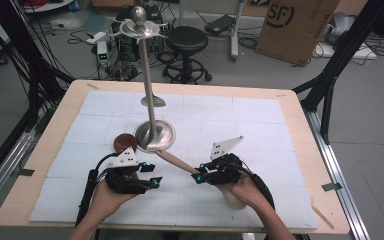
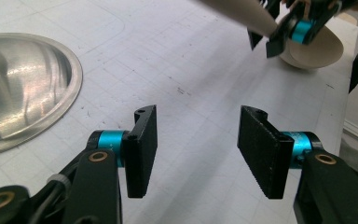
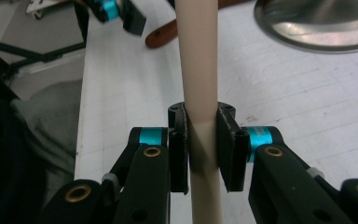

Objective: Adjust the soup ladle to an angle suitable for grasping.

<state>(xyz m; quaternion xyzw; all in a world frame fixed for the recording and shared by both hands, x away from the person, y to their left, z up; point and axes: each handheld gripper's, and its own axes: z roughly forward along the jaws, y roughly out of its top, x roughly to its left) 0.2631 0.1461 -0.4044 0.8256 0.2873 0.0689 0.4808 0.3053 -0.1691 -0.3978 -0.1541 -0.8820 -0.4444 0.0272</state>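
right gripper clamps beige handle; white gridded mat; cardboard box behind

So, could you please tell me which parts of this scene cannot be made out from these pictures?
- Beige utensil: its ends are cut off by the right gripper view's edges.
- Its bowl: in the left gripper view, partly behind the right hand-held gripper.
- Brown utensil: in the high view, partly behind the left hand-held gripper.

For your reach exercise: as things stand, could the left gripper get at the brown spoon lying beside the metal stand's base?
Probably yes. The left gripper has open, empty jaws, and the brown spoon lies just beyond it on the white mat with nothing between them. The stand's base sits beside the spoon, not in the way.
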